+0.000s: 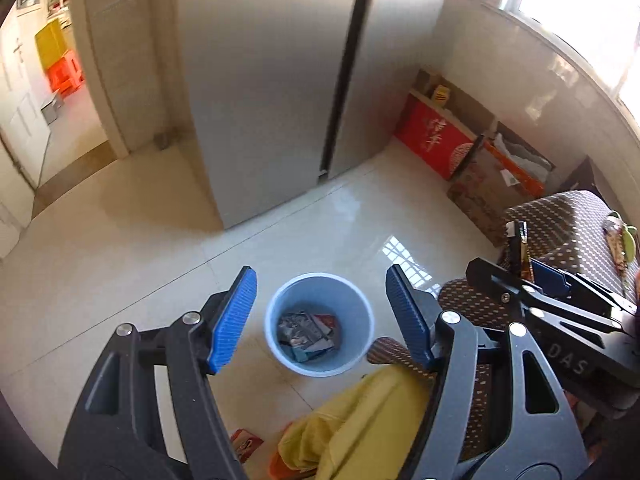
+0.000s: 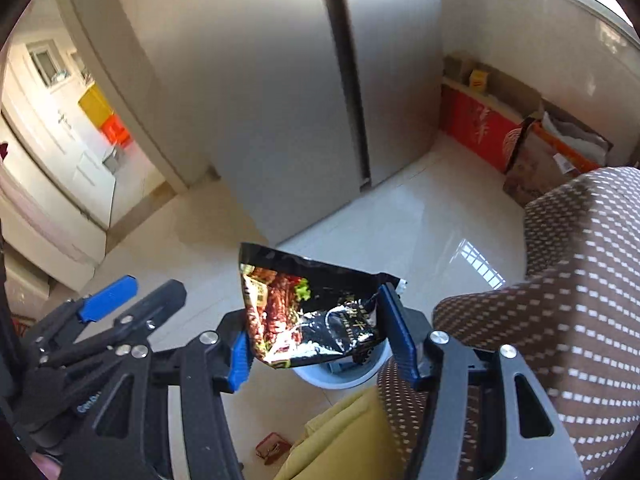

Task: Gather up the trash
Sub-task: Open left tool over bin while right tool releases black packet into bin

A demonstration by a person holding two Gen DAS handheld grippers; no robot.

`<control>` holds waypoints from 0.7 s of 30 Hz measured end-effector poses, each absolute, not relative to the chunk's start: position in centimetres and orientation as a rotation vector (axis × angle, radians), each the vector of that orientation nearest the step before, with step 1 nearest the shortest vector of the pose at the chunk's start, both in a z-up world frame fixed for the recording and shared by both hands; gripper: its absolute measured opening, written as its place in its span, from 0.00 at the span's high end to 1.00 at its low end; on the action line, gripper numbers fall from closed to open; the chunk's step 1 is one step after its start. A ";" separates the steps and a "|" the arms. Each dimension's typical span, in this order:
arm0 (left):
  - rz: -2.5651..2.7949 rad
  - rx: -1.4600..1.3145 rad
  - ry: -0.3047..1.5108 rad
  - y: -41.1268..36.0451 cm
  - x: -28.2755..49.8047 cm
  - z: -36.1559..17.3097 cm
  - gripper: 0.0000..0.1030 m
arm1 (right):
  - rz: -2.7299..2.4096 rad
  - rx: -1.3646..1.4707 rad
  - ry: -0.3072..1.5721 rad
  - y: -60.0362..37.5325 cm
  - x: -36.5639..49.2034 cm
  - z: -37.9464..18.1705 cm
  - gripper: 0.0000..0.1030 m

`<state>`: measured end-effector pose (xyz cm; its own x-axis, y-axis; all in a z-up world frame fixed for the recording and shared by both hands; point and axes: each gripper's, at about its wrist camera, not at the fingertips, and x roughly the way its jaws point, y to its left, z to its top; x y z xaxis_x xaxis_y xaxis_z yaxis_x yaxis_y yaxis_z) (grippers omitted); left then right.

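A pale blue waste bin (image 1: 276,320) stands on the tiled floor with several wrappers (image 1: 308,334) at its bottom. My left gripper (image 1: 320,280) hangs open right above it, nothing between its blue pads. In the right wrist view a black snack bag (image 2: 304,312) with a food picture spans the gap of my right gripper (image 2: 316,316), whose pads press on its two ends. Under the bag, the bin's rim (image 2: 344,376) shows. The left gripper (image 2: 140,296) appears at the left there, and the right gripper (image 1: 520,276) at the left view's right edge.
A steel two-door fridge (image 1: 280,80) rises behind the bin. Red and brown cartons (image 1: 436,136) line the right wall. A brown dotted cloth (image 2: 580,280) and a yellow cloth (image 1: 368,420) crowd the bin's right. A small red wrapper (image 1: 246,444) lies on the floor nearby.
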<state>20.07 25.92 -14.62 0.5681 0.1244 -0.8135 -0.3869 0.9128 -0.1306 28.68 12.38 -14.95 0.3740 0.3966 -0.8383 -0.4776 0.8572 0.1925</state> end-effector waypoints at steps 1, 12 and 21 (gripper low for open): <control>0.316 -0.319 0.923 26.5 19.9 -14.8 0.36 | 0.562 -0.089 1.058 12.8 28.8 -15.3 0.39; 0.327 -0.350 0.929 28.0 18.8 -16.0 0.36 | 0.557 -0.101 1.067 13.1 28.9 -15.7 0.25; 0.280 -0.303 0.893 25.3 19.5 -13.9 0.35 | 0.550 -0.069 0.977 10.0 27.1 -12.4 0.25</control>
